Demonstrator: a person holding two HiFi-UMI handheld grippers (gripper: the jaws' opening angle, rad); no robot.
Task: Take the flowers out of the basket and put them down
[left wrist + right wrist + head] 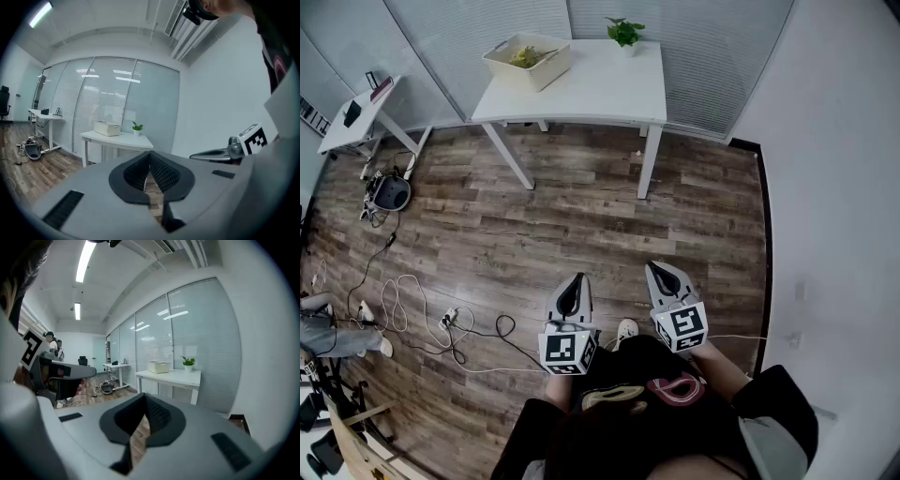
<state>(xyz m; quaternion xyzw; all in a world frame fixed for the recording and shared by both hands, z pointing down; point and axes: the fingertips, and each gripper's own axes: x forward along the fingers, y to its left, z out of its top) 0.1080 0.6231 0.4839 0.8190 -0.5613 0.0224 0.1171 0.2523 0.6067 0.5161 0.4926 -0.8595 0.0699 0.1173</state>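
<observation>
**Flowers well out of reach, both tools closed and empty**

The flowers (525, 56) show only as a small yellow-green clump lying inside the basket (546, 67); how many stems there are I cannot tell from here. The basket stands near the left end of the white table (600, 94), well apart from a potted plant (624, 33) at the table's back edge. A wide stretch of wooden floor (581, 216) lies between the table and the person.

The left tool (573, 286) and the right tool (662, 274) are held side by side close to the body, pointing toward the table. Each has its jaws closed together with nothing between them.

The step in hand looks like the approach. To do it well:
- Walk up to the basket's side of the table first.
- Open one tool before it goes over the rim.
- Come in from above, take the stems rather than the blooms, and lift clear of the basket wall.
- Set them on the bare tabletop to the right of the basket.

Counted: one basket, one clump of flowers, one potted plant, two tools, and a second table (356, 117) off to the left.
</observation>
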